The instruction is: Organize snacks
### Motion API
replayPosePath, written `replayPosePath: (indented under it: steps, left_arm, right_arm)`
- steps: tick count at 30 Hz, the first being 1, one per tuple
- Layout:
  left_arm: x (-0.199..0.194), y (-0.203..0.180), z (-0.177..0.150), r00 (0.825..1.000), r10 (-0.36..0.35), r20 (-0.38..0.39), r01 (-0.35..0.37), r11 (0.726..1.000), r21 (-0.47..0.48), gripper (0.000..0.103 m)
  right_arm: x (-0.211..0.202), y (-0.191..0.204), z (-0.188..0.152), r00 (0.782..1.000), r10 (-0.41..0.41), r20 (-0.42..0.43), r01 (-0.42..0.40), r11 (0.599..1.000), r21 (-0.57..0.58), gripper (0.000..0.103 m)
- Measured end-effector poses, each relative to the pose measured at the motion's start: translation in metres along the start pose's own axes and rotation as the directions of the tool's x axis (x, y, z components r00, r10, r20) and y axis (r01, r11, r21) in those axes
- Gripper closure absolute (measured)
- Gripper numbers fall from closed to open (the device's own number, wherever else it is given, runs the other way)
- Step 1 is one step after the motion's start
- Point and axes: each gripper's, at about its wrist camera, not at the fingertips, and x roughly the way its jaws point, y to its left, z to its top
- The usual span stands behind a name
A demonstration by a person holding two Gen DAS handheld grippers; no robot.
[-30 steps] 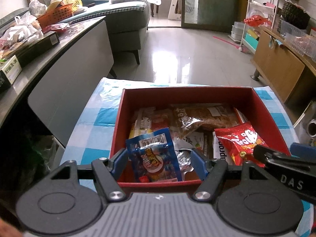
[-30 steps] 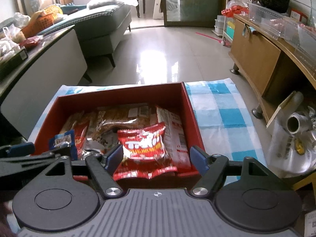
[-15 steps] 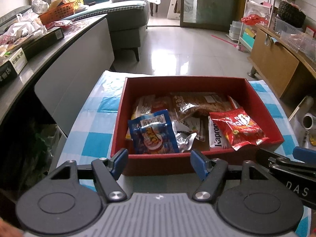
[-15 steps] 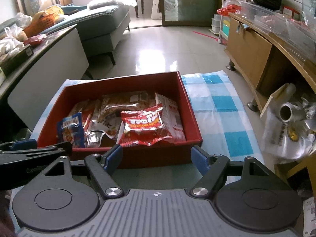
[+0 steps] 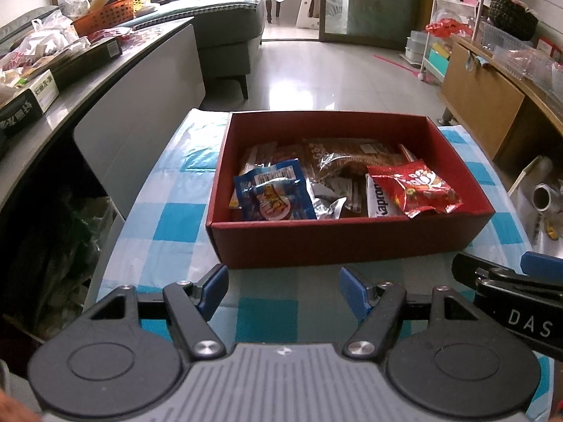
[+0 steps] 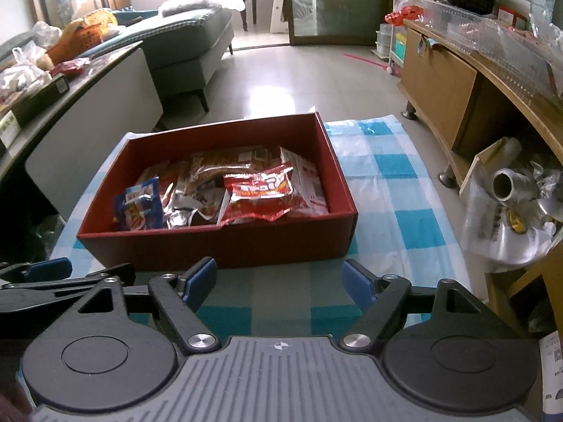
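Observation:
A red cardboard box [image 5: 352,242] [image 6: 218,244] sits on a blue-and-white checked cloth [image 5: 169,221] [image 6: 390,190]. Inside lie several snack packets: a blue packet [image 5: 276,195] [image 6: 139,207] at the near left, a red packet [image 5: 415,188] [image 6: 260,193] at the near right, brown and silver ones behind. My left gripper [image 5: 283,290] hovers open and empty in front of the box's near wall. My right gripper [image 6: 279,283] is also open and empty, just short of the box. Each gripper's arm shows at the edge of the other's view.
A grey counter [image 5: 88,81] with bags, boxes and an orange basket [image 5: 105,17] runs along the left. A wooden cabinet [image 6: 443,81] stands at the right, with a plastic bag holding a metal pipe [image 6: 506,186] beside the table. A sofa [image 5: 225,31] lies beyond.
Both grippers have pulled back out of the box toward me. The blue and red packets, earlier between the fingers, now lie released in the box.

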Motion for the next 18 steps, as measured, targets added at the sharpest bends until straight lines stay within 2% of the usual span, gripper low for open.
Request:
replayPosePath:
  steps: [18]
  left_arm:
    - [-0.022,0.005,-0.030,1.000,0.010,0.005,-0.010,1.000,0.015,0.035]
  right_arm:
    - [-0.021,0.009,-0.029,1.000,0.010,0.000,-0.010,1.000,-0.013,0.018]
